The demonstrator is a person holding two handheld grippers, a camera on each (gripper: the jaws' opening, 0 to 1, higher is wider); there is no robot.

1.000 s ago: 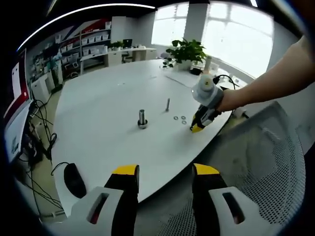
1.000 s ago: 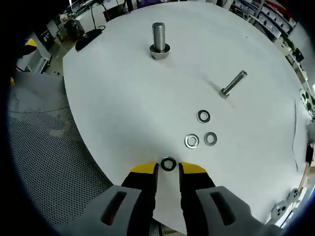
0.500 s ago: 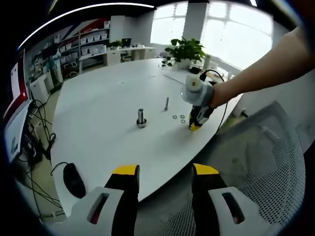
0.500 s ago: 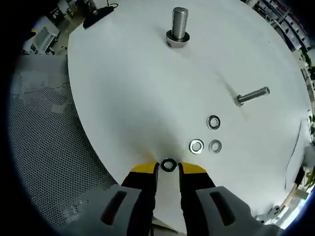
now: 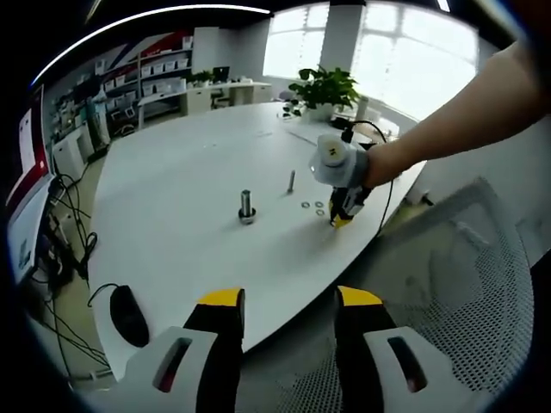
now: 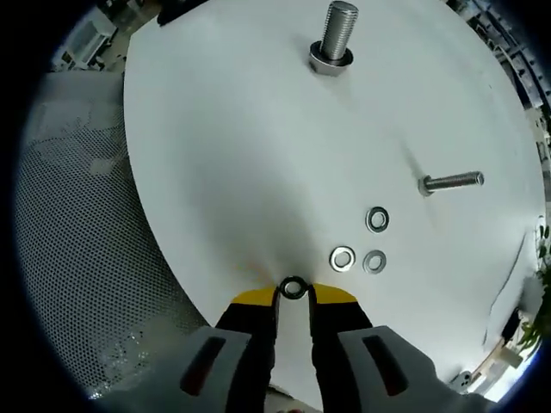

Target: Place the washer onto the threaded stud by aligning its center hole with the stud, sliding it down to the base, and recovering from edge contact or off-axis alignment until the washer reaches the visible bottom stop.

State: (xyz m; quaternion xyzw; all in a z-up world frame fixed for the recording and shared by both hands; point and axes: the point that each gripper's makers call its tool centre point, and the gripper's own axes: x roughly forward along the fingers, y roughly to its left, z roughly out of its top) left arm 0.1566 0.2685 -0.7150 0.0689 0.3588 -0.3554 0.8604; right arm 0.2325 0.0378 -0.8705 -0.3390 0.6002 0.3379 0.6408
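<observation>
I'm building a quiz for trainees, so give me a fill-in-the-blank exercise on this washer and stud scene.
1. The right gripper has its jaws around a dark ____.
2. Loose silver washers lying on the white table number ____.
3. The large threaded stud stands ____ on the table.
4. The left gripper holds ____.

Missing words: washer; three; upright; nothing

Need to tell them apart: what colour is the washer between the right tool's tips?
Dark, nearly black ring washer, clearest in right gripper view.
</observation>
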